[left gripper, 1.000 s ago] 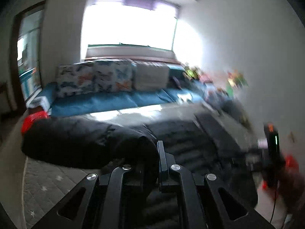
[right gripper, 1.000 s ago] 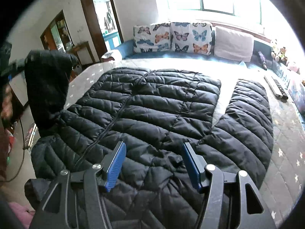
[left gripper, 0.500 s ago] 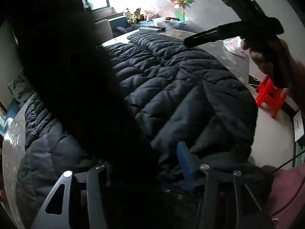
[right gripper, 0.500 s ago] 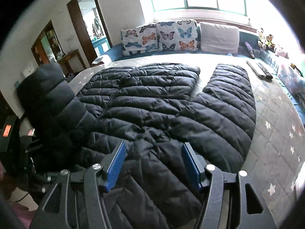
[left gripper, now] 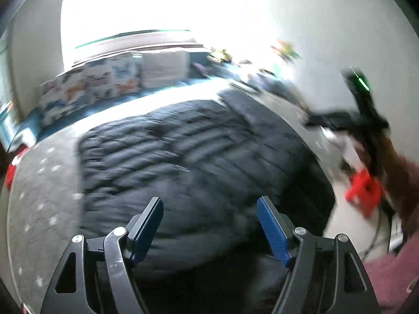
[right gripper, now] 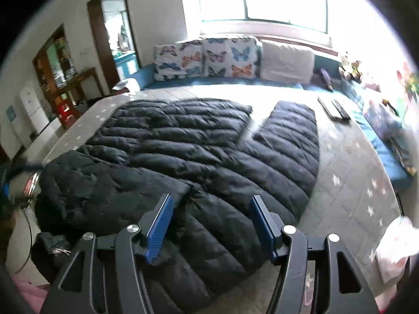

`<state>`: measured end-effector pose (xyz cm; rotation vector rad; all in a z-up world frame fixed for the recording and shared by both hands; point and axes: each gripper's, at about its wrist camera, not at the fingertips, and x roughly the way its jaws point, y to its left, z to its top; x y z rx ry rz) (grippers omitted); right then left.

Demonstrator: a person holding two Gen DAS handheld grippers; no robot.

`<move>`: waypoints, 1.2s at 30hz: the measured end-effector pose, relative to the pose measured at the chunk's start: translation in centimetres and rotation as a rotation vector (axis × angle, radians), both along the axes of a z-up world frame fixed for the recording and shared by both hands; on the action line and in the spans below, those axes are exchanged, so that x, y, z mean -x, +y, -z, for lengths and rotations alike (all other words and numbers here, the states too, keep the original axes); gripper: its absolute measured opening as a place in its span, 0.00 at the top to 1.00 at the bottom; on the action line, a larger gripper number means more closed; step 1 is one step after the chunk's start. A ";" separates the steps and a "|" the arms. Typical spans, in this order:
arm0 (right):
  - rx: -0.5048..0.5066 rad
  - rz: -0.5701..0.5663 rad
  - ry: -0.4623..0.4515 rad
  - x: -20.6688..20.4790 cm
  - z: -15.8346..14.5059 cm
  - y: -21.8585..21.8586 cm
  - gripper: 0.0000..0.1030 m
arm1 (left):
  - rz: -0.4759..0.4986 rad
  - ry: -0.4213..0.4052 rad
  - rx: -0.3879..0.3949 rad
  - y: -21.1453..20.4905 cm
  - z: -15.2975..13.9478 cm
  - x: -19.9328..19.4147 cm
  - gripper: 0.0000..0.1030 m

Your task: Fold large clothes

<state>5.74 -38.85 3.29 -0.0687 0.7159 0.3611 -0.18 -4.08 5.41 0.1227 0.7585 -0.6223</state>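
A large black quilted puffer jacket (right gripper: pixel 183 157) lies spread on the grey star-patterned bed cover (right gripper: pixel 348 183). One sleeve (right gripper: pixel 290 136) stretches out to the right; the other sleeve (right gripper: pixel 104 183) lies folded over the body at the left. The left wrist view is motion-blurred and shows the jacket (left gripper: pixel 196 162) ahead. My left gripper (left gripper: pixel 209 225) hovers above its near edge, jaws opening, nothing between them. My right gripper (right gripper: pixel 212 225) stands open over the jacket's near part, holding nothing. It also appears at the right of the left wrist view (left gripper: pixel 327 120).
Butterfly-print cushions (right gripper: pixel 207 57) and a white pillow (right gripper: pixel 286 62) line a blue sofa under the bright window. Two remotes (right gripper: pixel 335 108) lie on the cover at the right. A red stool (left gripper: pixel 362 191) stands on the floor. A doorway and shelves are at the left.
My left gripper was shut on the left sleeve and held it up; it has let go, and the sleeve now lies folded over the jacket body. The right gripper stayed open.
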 end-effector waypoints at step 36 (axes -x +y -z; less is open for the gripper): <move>0.189 -0.297 0.160 -0.6 7.2 8.6 0.35 | -0.256 0.099 -0.055 8.0 5.6 -3.8 0.25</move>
